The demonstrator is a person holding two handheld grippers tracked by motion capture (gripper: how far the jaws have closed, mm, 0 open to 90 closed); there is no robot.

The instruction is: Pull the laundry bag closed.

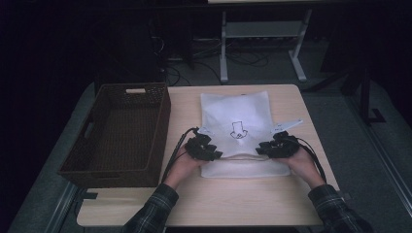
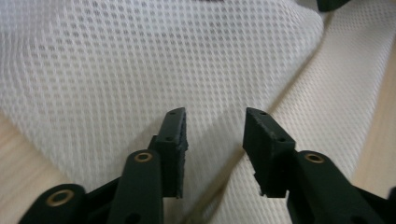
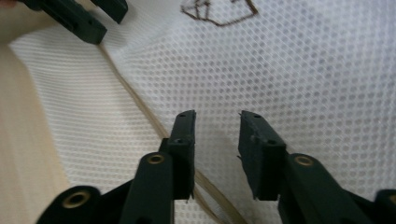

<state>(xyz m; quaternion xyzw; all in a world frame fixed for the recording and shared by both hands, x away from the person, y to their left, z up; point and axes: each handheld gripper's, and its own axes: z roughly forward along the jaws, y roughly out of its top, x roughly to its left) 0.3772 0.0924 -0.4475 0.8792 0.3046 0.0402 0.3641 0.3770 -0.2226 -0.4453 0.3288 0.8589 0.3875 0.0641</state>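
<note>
Bag [image 1: 236, 133] of white mesh lying flat in the middle of the high view, on the light wood table [image 1: 204, 204], with a small dark drawing [image 1: 238, 130] on it. Lying just right of the brown woven basket [image 1: 119, 133], which is filling the left part of that view.

Left gripper [image 1: 214, 154] hovering low at the lower left edge of the bag, held in a hand coming up from the bottom of the frame. Jaws standing apart in the left gripper view [image 2: 215, 135], with nothing pinched between them. White mesh spreading behind them, folded into a raised layer at the upper left. Pale wood showing at the far left and far right edges.

Right gripper [image 1: 265, 149] hovering at the lower right edge of the bag, held in the other hand. Jaws also standing apart in the right gripper view [image 3: 217, 135], gripping nothing. Thin tan cord [image 3: 140, 102] running slantwise across the mesh, passing under the left jaw. Dark drawing [image 3: 219, 11] peeking in at the top middle. Other gripper's black jaws poking in at the upper left corner.
</note>
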